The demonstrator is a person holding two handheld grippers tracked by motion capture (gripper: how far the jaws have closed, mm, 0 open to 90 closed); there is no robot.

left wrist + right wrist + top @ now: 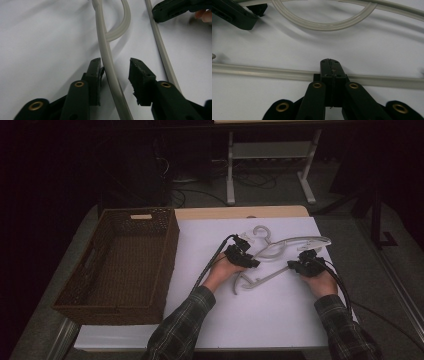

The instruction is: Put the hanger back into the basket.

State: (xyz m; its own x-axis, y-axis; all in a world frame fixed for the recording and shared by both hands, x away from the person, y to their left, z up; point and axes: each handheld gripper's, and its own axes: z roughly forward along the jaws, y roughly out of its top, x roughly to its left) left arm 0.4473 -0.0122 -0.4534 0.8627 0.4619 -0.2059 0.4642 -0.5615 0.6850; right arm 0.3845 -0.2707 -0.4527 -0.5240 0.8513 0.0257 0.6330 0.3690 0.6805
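Note:
A white plastic hanger [272, 251] lies flat on the white table cover, hook [261, 232] toward the far side. My left gripper [251, 261] sits over one sloped arm of the hanger. In the left gripper view that arm [107, 55] runs between the jaws of the left gripper [115, 62], which is open, and it lies close to the left fingertip [95, 65]. My right gripper [292, 266] is at the hanger's straight bottom bar [262, 71]. In the right gripper view the right gripper [329, 61] has its jaws pressed together, and the bar passes under them.
A large brown wicker basket [167, 260] stands on the left part of the table. The white cover [240, 315] extends toward the near edge. Table legs and cables sit on the dark floor beyond the far edge.

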